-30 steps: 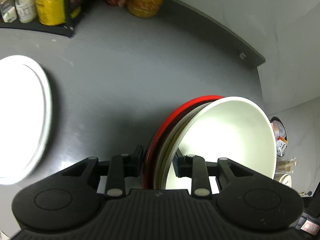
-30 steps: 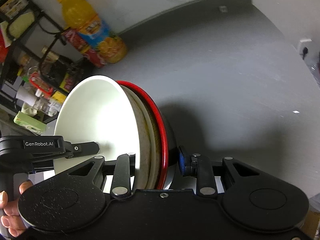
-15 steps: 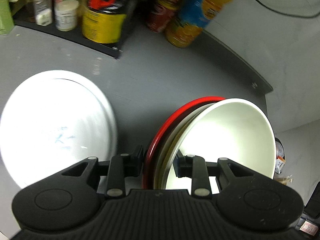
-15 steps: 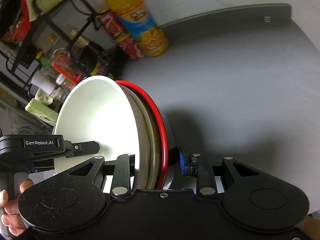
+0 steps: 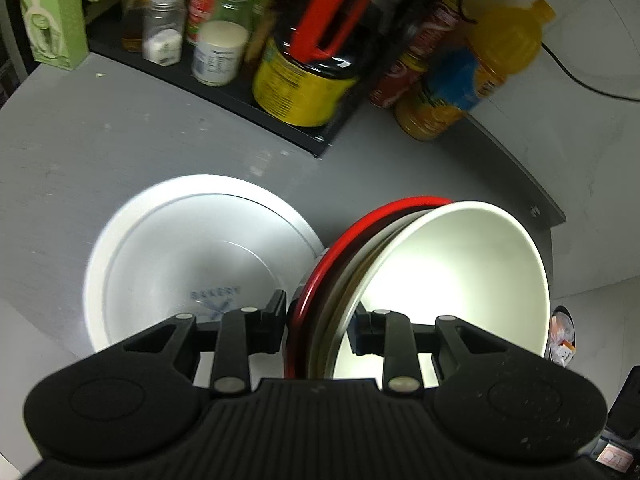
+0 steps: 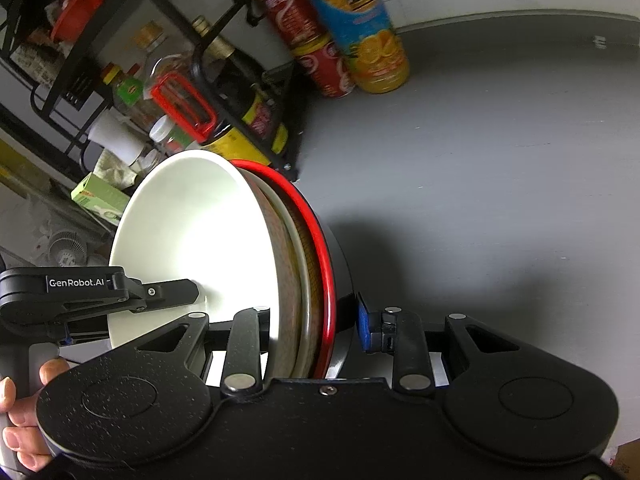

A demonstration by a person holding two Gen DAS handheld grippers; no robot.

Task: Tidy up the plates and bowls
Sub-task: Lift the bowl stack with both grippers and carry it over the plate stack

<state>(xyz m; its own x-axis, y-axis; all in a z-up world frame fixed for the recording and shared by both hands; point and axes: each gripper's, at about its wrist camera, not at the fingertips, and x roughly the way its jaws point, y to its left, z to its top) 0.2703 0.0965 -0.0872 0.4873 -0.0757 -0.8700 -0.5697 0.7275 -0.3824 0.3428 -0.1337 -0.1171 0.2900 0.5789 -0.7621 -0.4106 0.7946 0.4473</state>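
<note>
The grey table [image 5: 100, 152] fills both of your views, with a black rack [image 5: 248, 100] of jars and bottles along the top. Your white plate [image 5: 200, 264] lies flat at lower left of the left view. Your stack of bowls [image 5: 448, 280], white inside red-rimmed, hangs tilted above the table at centre. Your left gripper [image 5: 318, 326] and right gripper [image 6: 314, 326] both have their fingers clenched on its rim.

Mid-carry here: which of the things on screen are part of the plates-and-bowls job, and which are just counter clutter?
Job items:
- stack of bowls, white bowl nested inside a red-rimmed one, clamped by left gripper and right gripper
- white plate lying on the counter

Clutter:
- orange juice bottle
- red cans
- black rack of jars and bottles
- green carton
</note>
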